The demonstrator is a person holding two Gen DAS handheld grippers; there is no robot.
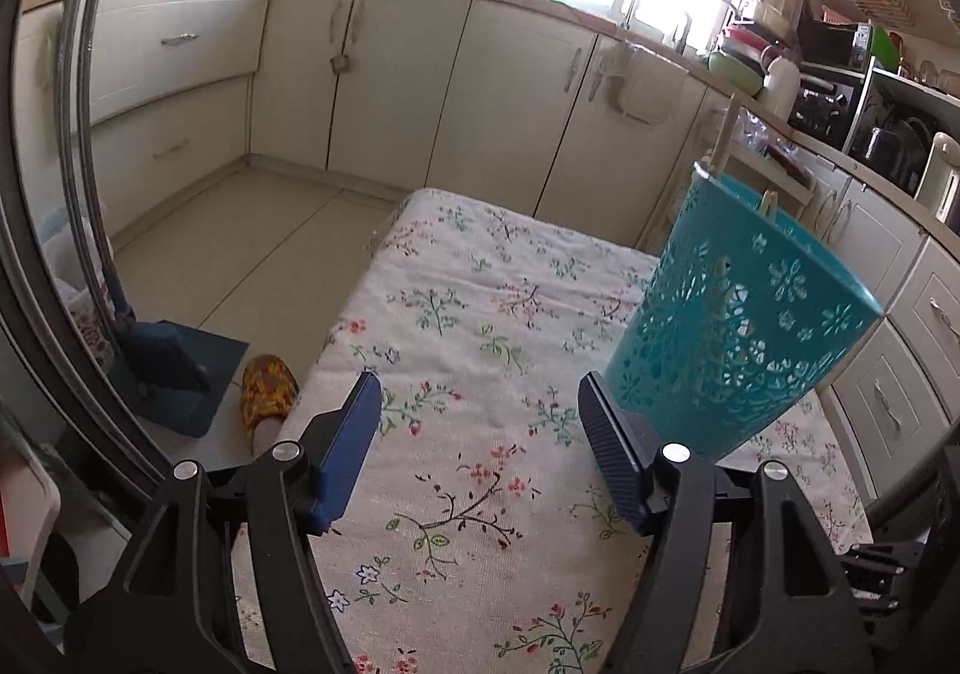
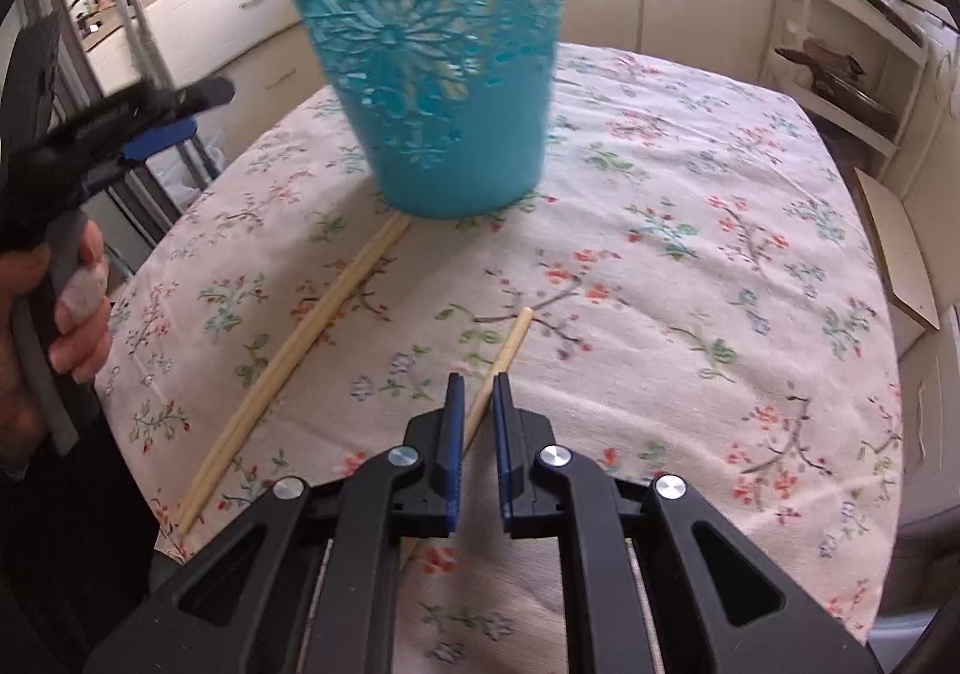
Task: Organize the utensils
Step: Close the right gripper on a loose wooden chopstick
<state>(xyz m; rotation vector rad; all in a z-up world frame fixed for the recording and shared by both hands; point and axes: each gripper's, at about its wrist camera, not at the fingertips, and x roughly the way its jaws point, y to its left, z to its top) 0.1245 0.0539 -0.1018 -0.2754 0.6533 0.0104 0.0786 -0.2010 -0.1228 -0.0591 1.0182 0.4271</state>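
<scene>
The step in hand looks like picking up loose chopsticks and dropping them into the teal holder (image 2: 432, 56), which stands on the cloth-covered surface (image 2: 690, 266) and already carries a few sticks poking above its rim in the left wrist view.

The right gripper (image 2: 477, 404) hovers low over a single chopstick (image 2: 507, 350). Its jaws are nearly together with a narrow gap left, and the stick runs up through that gap at a slant, its far end sticking out beyond the tips. Whether the pads already touch it I cannot tell. The next move calls for closing fully on the stick, lifting it and carrying it up to the holder's mouth.

A pair of chopsticks (image 2: 300, 350) lies side by side to the left, one end just at the holder's base.

The left gripper (image 1: 480, 434) has its jaws spread wide with nothing between them, the holder just beyond its right jaw.
</scene>
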